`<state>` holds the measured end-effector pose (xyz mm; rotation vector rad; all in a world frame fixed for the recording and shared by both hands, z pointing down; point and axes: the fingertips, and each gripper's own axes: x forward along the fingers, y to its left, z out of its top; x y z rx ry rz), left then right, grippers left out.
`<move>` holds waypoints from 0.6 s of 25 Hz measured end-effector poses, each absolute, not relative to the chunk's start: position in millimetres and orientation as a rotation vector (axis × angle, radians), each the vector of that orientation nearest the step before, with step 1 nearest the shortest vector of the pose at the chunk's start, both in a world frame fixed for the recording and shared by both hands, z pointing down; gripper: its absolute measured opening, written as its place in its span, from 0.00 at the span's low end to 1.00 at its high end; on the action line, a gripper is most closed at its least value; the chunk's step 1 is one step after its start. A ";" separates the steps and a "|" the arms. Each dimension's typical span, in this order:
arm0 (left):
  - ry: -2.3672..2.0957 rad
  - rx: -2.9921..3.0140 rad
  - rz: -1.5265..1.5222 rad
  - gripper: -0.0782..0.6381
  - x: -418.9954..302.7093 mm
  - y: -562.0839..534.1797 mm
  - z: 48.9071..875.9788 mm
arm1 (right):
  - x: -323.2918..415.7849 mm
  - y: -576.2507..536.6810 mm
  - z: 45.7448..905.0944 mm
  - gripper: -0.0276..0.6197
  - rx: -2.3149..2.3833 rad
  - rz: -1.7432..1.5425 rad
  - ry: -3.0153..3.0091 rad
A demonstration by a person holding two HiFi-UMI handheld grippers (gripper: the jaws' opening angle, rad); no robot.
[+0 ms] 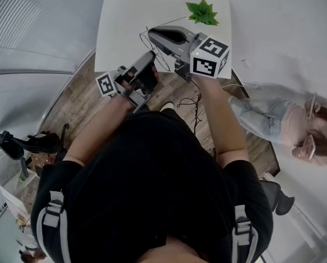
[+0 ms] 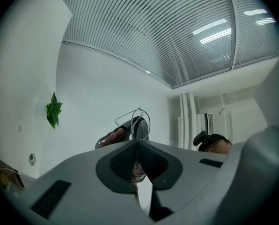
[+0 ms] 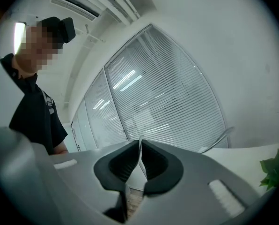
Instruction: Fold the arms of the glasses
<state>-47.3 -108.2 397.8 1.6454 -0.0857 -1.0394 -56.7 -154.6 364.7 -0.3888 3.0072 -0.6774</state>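
L gripper point(image 2: 137, 143) + R gripper point(image 3: 140, 146) each tight on wire glasses point(image 2: 137, 119); b/w sq. marker cubes point(image 1: 209, 56).

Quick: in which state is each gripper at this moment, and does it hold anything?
Left gripper: closed, holding the glasses at the frame.
Right gripper: closed, pinching a thin arm of the glasses.

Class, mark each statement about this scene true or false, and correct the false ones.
1. The left tongs are shut on the glasses. True.
2. The glasses lie flat on the table. False: both tongs hold them in the air.
3. A plant stands on the table. True.
4. The right tongs stand wide open. False: they are shut on the glasses.
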 end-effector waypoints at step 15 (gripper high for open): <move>-0.053 1.646 -1.051 0.13 -45.8 -107.3 396.6 | -64.6 -146.9 362.9 0.08 -0.285 -0.703 3.048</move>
